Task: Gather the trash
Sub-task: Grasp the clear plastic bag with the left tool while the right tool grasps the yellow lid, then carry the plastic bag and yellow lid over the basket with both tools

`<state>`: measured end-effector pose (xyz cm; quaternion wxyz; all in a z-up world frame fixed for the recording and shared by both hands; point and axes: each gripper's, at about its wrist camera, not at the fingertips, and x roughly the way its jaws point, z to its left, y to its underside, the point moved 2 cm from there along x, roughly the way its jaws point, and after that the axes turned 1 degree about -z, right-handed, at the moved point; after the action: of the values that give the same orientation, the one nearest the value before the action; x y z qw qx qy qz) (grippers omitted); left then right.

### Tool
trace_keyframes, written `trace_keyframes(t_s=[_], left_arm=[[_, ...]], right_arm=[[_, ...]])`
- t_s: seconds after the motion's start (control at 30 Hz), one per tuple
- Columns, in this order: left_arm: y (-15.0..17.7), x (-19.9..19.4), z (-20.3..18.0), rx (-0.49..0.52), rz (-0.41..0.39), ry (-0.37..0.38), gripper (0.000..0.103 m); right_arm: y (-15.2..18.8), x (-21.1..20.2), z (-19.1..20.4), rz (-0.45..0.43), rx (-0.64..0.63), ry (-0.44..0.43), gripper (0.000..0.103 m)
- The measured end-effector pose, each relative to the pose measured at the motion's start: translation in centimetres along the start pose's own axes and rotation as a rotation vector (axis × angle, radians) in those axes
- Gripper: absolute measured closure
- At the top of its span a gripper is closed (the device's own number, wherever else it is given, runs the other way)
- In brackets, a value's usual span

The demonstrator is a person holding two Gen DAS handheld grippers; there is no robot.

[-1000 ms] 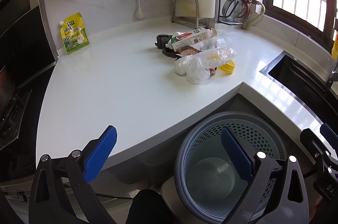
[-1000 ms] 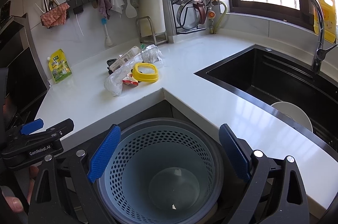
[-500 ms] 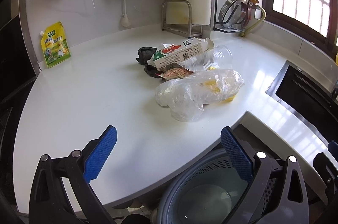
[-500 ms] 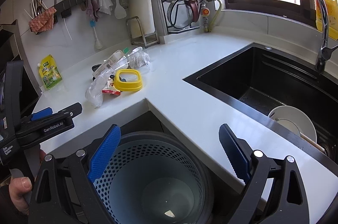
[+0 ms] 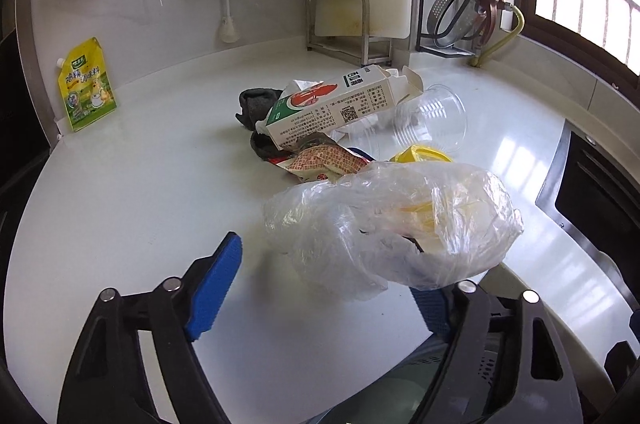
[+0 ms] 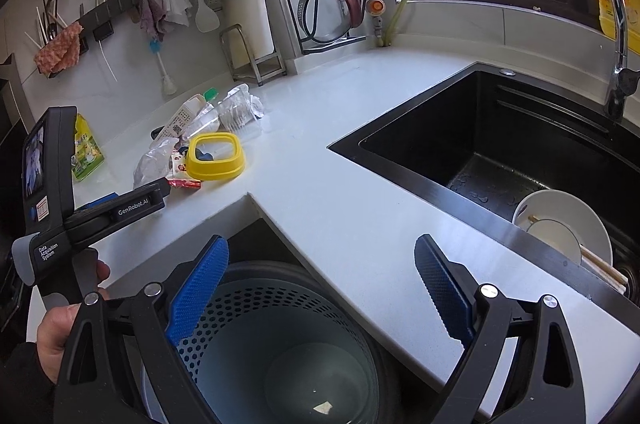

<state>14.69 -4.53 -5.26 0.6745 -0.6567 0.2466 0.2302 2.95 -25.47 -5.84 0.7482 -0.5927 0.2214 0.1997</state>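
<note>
Now my left tongs are closing around the crumpled clear plastic bag, not yet pinching. It lies on the table near the edge, at my one o'clock; likely light, limp and slippery, so I'd bite bunched folds. My right tongs stand apart over the trash bin, clear room below.

My left tongs and right tongs: black frames, blue ribbed pads, 2 silver screws per arm. Left unit reads "GenRobot.AI", grey handle "Data Acquisition System", small screen. My left hand has a dark sleeve.
</note>
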Motion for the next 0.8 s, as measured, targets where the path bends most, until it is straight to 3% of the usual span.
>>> trace_keyframes(t_s=[0.07,0.13,0.2,0.33,0.8], left_arm=[[0.0,0.3,0.2,-0.005,0.01,0.019,0.042],[0.0,0.4,0.6,-0.017,0.02,0.039,0.061],[0.0,0.3,1.1,-0.03,0.022,0.053,0.071],[0.1,0.1,2.2,-0.039,0.027,0.064,0.083],[0.2,-1.0,6.6,-0.049,0.001,-0.001,0.087]], right_arm=[[-0.2,0.6,0.2,0.006,-0.003,-0.005,0.013],[-0.5,1.2,0.6,0.007,-0.009,-0.013,0.013],[-1.0,1.8,1.1,0.008,-0.018,-0.028,0.013],[-2.1,3.3,2.7,0.017,-0.045,-0.07,0.013],[-5.8,10.5,7.9,0.104,-0.101,-0.199,0.013]])
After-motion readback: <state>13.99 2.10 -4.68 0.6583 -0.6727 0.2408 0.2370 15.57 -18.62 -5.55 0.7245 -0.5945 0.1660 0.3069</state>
